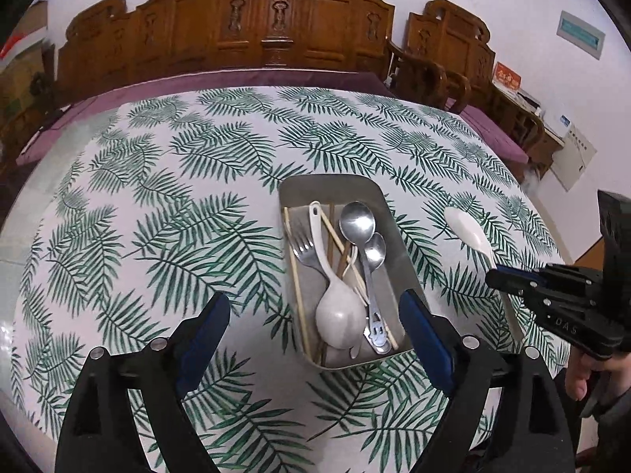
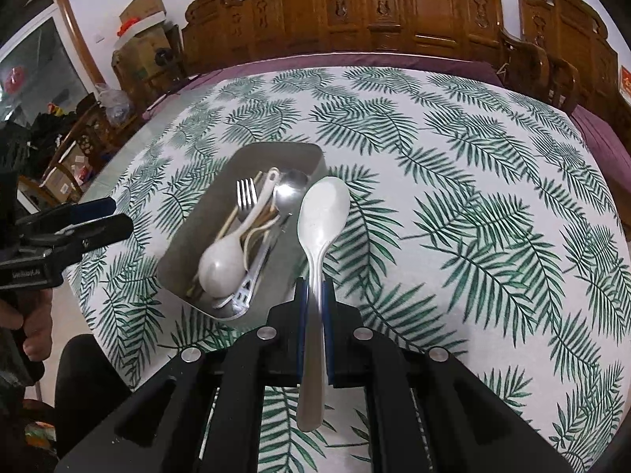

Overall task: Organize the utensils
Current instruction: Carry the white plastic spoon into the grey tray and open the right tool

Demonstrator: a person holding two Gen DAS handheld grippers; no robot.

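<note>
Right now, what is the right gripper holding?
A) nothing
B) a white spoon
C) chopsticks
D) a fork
B: the right gripper has its fingers shut on the handle of the white spoon, which sticks out over the table beside the tray.

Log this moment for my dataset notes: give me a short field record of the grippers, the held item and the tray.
left gripper: open, empty, near end of tray
right gripper: shut on white spoon by its handle
spoon position: bowl forward, beside tray's right side
metal tray: on leaf-print tablecloth
tray contents: fork, two metal spoons, white ladle, chopsticks
utensils outside tray: held spoon only
</note>
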